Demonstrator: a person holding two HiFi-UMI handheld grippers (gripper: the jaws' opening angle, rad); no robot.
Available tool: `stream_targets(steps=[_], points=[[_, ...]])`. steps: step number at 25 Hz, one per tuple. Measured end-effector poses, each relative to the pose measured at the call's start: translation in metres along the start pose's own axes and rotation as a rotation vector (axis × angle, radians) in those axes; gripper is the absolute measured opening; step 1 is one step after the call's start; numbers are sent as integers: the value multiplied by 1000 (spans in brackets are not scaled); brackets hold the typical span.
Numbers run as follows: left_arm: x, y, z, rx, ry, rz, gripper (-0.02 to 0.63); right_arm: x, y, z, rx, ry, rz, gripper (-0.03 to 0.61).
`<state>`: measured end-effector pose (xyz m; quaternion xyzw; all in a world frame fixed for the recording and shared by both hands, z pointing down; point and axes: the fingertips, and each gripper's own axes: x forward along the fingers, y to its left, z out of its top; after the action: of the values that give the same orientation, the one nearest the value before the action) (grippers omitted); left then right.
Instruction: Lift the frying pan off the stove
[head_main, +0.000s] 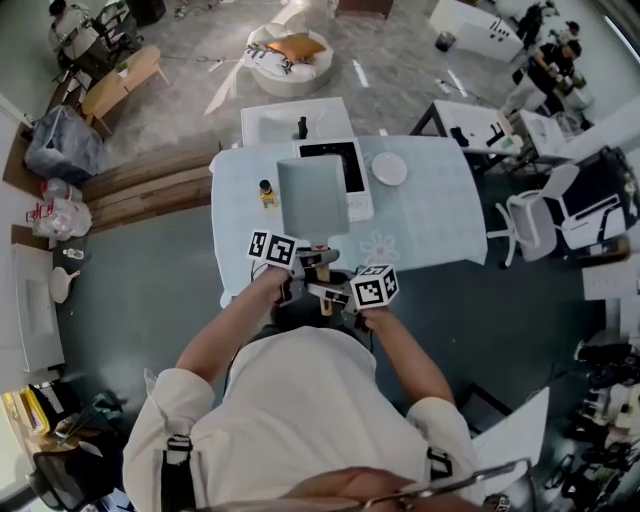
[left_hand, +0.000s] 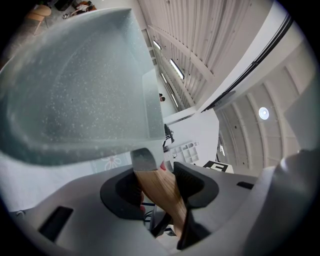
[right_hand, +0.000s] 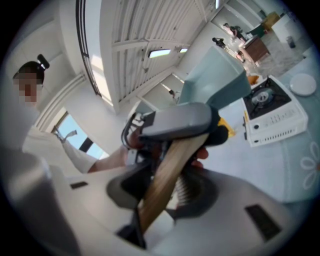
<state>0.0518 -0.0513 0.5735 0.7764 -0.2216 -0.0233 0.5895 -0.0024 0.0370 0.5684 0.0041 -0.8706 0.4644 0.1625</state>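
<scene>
A square grey-green frying pan hangs in the air, tilted, over the near part of the white gas stove on the table. Its wooden handle points back toward me. My left gripper is shut on the handle just behind the pan, with the wood pinched between its pads. My right gripper is shut on the same handle further back, and the wood crosses its jaws at a slant. From the right gripper view the left gripper, the pan and the stove below show.
The stove stands on a table with a pale patterned cloth. A white plate lies to the stove's right and a small yellow-labelled bottle to its left. Desks, chairs and people fill the room beyond.
</scene>
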Motion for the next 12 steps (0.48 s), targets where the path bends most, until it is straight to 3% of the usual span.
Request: stream_targets(steps=[12], points=[[-3,-7,2,4,11,-8,201,0,7,5,1,-10,9,155]])
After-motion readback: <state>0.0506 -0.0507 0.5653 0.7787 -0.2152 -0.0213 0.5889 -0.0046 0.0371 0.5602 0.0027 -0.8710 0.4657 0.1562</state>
